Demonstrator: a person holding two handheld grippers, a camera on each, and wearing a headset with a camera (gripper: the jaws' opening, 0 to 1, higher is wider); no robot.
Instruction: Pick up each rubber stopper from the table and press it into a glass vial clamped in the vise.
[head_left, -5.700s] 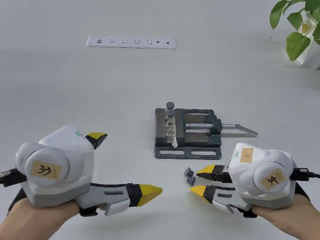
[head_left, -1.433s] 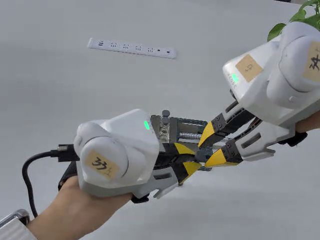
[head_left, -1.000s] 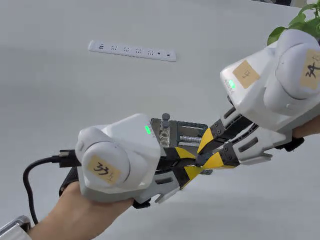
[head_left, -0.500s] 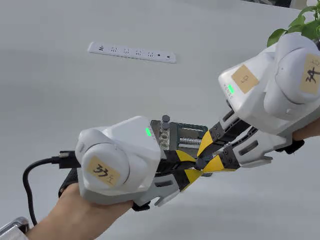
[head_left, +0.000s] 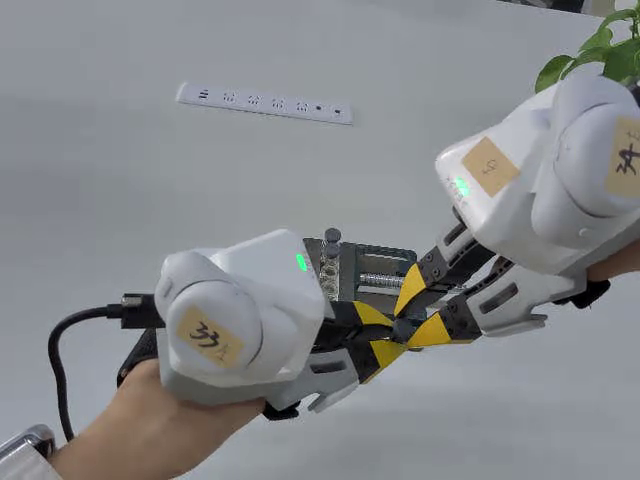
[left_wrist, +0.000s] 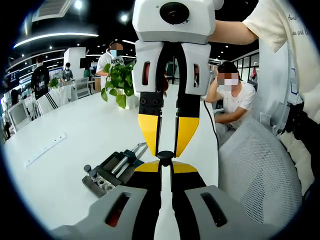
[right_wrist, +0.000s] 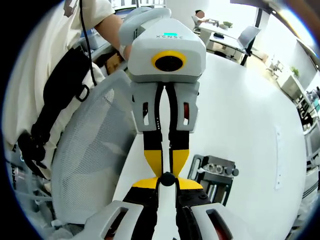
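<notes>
The left tool (head_left: 385, 335) hides the front of the vise (head_left: 385, 262). The glass vials (right_wrist: 216, 166) clamped in it are too small to count, though one at the row's end carries a seated stopper (head_left: 332, 237). Above the table (head_left: 150, 200), two tools meet tip to tip on one rubber stopper (left_wrist: 165, 155). The right tool (right_wrist: 167, 184) has its jaws pinched on it. The left tool's jaws are nearly together, and its hold is unclear.

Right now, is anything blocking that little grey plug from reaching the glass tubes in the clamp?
Nothing visible does. The rubber stopper is pinched in mid-air between the tips of the left hand-held gripper and right hand-held gripper, near the vise. Its open glass vials stand uncovered; the end vial is already stoppered.
</notes>
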